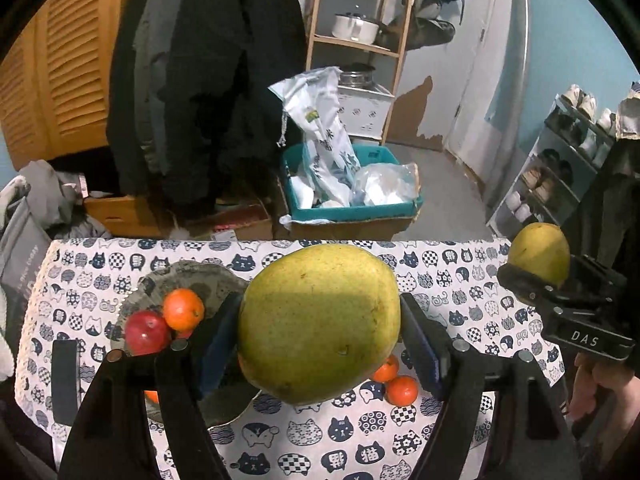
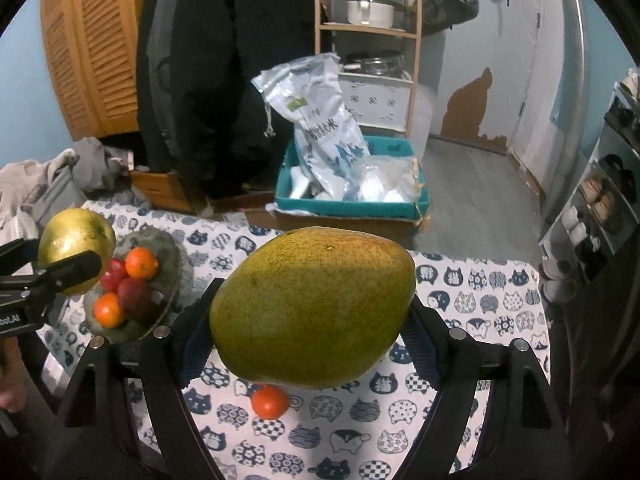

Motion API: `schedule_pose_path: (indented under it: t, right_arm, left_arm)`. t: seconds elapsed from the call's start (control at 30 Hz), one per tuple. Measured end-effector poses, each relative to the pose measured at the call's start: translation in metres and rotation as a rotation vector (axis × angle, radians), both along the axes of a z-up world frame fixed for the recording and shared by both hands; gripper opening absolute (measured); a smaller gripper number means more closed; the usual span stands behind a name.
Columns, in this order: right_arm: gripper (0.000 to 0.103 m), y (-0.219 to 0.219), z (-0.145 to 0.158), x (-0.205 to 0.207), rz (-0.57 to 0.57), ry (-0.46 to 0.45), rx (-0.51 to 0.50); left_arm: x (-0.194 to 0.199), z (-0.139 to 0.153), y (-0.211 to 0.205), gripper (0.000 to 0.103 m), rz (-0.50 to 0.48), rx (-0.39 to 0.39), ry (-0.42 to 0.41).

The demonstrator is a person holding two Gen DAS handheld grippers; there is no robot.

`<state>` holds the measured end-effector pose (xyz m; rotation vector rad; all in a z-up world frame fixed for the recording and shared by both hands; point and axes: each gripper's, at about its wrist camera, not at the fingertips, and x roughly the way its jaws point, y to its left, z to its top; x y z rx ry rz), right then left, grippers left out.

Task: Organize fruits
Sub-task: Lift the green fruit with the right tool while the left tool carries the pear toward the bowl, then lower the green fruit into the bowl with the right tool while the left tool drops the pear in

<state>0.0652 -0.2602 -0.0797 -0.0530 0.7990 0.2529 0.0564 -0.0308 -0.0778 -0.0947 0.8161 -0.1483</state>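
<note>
My left gripper (image 1: pixel 320 322) is shut on a large yellow-green fruit (image 1: pixel 320 332), which hangs above the cat-print tablecloth (image 1: pixel 460 280). My right gripper (image 2: pixel 312 320) is shut on a second large yellow-green fruit (image 2: pixel 312 308), also lifted off the table. Each view shows the other gripper from the side: the right one with its fruit (image 1: pixel 540 254), the left one with its fruit (image 2: pixel 74 246). A grey plate (image 1: pixel 192 276) at the left holds a red apple (image 1: pixel 147 332) and an orange (image 1: pixel 183 309). The plate (image 2: pixel 162 246) also shows in the right wrist view.
Two small oranges (image 1: pixel 402 390) lie loose on the cloth beneath the left fruit, and one (image 2: pixel 270 400) shows under the right fruit. Beyond the table's far edge stand a teal box (image 1: pixel 352 204) with bags, a wooden shelf (image 1: pixel 360 44) and hanging dark coats (image 1: pixel 208 80).
</note>
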Motion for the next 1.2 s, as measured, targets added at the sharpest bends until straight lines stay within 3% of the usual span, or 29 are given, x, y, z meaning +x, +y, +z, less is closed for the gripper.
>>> schedule_pose_path:
  t: [0.53, 1.2]
  right_arm:
    - [0.081, 0.059, 0.013, 0.010, 0.102, -0.018, -0.001]
    - [0.081, 0.153, -0.015, 0.040, 0.253, 0.079, 0.020]
  left_arm:
    - [-0.015, 0.007, 0.060, 0.078, 0.118, 0.010, -0.028]
    - [-0.018, -0.044, 0.131, 0.078, 0.251, 0.018, 0.088]
